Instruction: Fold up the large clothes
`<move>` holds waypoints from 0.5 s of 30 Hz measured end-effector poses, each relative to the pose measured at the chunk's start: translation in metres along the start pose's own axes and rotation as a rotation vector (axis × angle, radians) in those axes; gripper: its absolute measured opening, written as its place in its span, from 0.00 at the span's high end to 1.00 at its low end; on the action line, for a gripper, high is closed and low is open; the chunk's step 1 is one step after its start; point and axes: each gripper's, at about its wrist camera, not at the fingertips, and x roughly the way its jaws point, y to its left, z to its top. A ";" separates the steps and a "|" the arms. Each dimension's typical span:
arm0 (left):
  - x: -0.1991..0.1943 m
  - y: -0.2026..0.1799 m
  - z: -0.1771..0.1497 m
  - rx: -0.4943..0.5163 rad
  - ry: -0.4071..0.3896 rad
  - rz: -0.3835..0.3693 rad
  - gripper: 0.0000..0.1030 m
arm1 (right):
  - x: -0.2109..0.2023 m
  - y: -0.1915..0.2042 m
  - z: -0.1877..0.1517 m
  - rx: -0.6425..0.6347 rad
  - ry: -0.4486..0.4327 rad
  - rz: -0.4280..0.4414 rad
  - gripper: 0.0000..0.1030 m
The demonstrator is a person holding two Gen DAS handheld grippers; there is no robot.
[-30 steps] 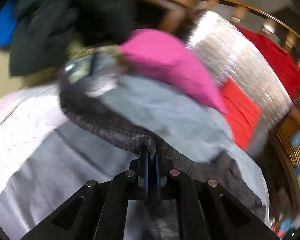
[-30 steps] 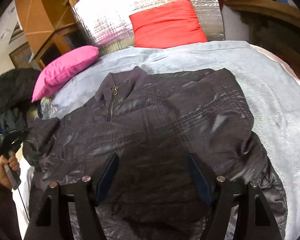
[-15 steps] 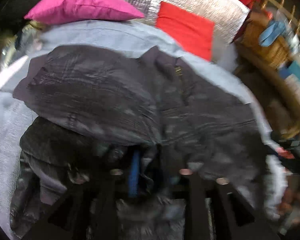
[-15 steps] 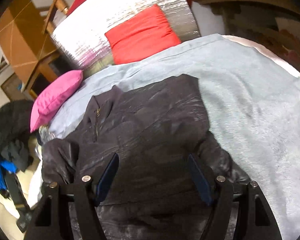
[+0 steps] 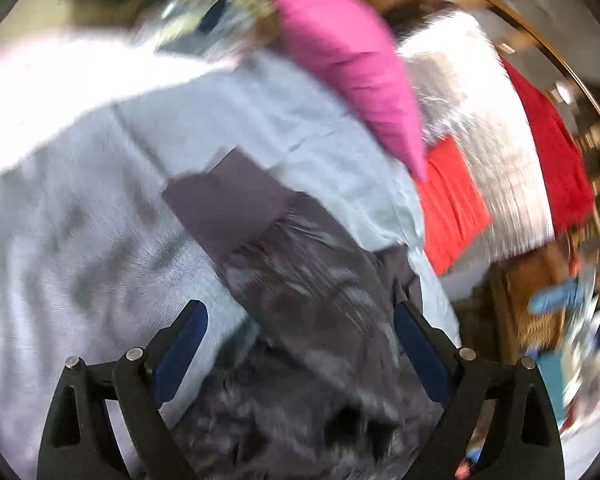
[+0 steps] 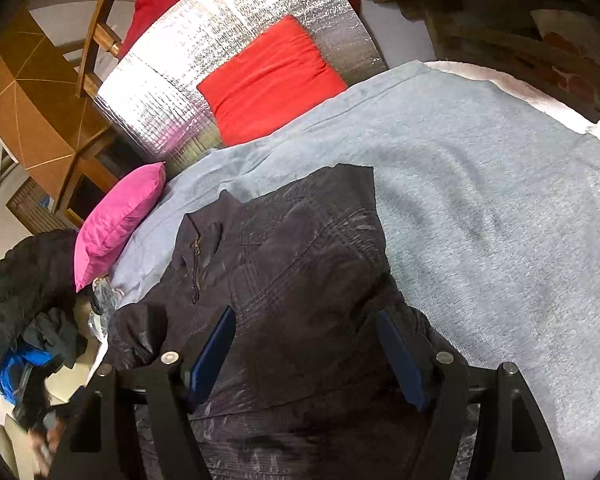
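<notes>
While both hand-held grippers point(image 5: 300, 344) point(image 6: 304, 348) gape, the left widening, one jacket point(image 6: 300, 248) lies beneath.

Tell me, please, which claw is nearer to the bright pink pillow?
Left, as far as each wrist view suggests. The left claw, jaws opening over the dark quilted jacket, sits just below the pink pillow; the right claw stands farther across the jacket.

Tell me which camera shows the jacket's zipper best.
The right wrist view. There the dark jacket lies sharp on the grey blanket, with the zipper visible below the collar. The left wrist view is motion-blurred and shows only smeared jacket fabric, no zipper.
</notes>
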 end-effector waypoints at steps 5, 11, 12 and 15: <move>0.042 0.012 -0.003 -0.114 0.052 -0.004 0.15 | 0.004 -0.003 0.002 0.005 0.002 -0.004 0.25; 0.045 -0.007 0.002 -0.035 -0.019 0.047 0.83 | 0.005 0.001 0.004 -0.018 -0.015 -0.017 0.25; 0.040 -0.019 0.002 0.015 -0.042 0.055 0.86 | 0.002 0.001 0.005 -0.017 -0.027 -0.020 0.25; 0.022 -0.065 -0.004 0.170 -0.082 0.051 0.88 | -0.004 -0.004 0.009 0.002 -0.052 -0.019 0.25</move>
